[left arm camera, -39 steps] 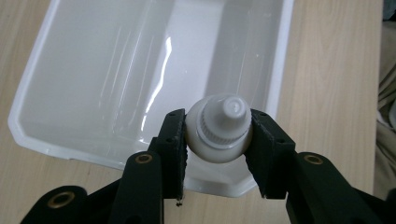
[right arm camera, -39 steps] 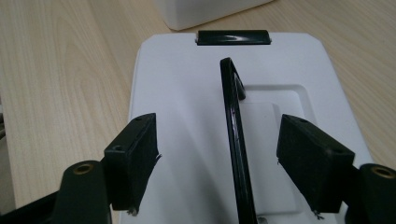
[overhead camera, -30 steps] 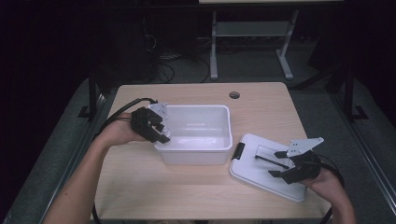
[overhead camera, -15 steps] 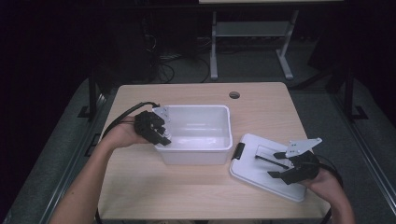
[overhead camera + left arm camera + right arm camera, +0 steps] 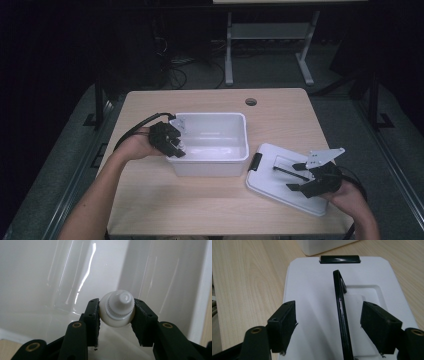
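A white plastic bin [image 5: 240, 150] stands in the middle of the wooden table. My left gripper [image 5: 175, 142] hangs over the bin's left rim, shut on a small white bottle [image 5: 117, 308] with a ribbed cap, whose cap end faces the camera above the bin's inside [image 5: 50, 277]. To the right lies the bin's white lid [image 5: 280, 182] [image 5: 312, 302] flat on the table, with a black latch [image 5: 340, 259] and a raised black handle [image 5: 340, 305]. My right gripper [image 5: 300, 177] [image 5: 328, 327] is open just above the lid, its jaws on either side of the handle.
The table [image 5: 200, 205] has a round cable hole [image 5: 251, 102] at the back. Black cables trail from both grippers. Beyond the table stands the metal frame of another desk [image 5: 230, 50], with cables on a dark floor.
My left gripper with the bottle has shifted slightly toward the person along the bin's left rim. The right gripper has stayed over the lid.
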Demonstrator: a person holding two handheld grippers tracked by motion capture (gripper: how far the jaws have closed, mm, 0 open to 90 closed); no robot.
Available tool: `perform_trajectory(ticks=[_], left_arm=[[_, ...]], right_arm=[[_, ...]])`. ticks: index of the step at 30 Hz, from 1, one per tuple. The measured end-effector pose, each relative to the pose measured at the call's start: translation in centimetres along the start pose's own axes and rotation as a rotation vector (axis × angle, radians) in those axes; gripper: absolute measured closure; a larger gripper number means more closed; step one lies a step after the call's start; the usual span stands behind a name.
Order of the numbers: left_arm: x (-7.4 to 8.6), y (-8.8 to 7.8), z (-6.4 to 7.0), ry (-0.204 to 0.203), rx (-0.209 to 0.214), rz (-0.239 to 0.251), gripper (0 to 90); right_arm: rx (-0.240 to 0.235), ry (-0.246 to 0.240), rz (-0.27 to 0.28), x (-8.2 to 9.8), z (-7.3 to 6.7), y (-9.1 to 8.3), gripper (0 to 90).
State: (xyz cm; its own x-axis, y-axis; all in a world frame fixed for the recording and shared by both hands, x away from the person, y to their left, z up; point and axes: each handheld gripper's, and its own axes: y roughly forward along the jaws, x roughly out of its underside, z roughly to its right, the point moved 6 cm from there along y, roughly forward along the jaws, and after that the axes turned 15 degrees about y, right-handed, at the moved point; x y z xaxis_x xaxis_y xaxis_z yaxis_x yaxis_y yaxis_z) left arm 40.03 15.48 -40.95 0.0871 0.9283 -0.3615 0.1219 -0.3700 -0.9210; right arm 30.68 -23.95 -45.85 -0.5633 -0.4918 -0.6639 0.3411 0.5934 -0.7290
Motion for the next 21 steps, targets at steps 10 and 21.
perform_trajectory(ticks=[10,21], left_arm=[[0.10,-0.19,-0.01,-0.010,-0.001,0.002,59.1],[-0.06,-0.75,0.07,0.000,-0.014,-0.002,60.1]], right_arm=[[-0.005,0.004,0.002,-0.09,-0.18,-0.01,27.9],[-0.003,-0.004,0.001,-0.21,-0.31,0.06,27.6]])
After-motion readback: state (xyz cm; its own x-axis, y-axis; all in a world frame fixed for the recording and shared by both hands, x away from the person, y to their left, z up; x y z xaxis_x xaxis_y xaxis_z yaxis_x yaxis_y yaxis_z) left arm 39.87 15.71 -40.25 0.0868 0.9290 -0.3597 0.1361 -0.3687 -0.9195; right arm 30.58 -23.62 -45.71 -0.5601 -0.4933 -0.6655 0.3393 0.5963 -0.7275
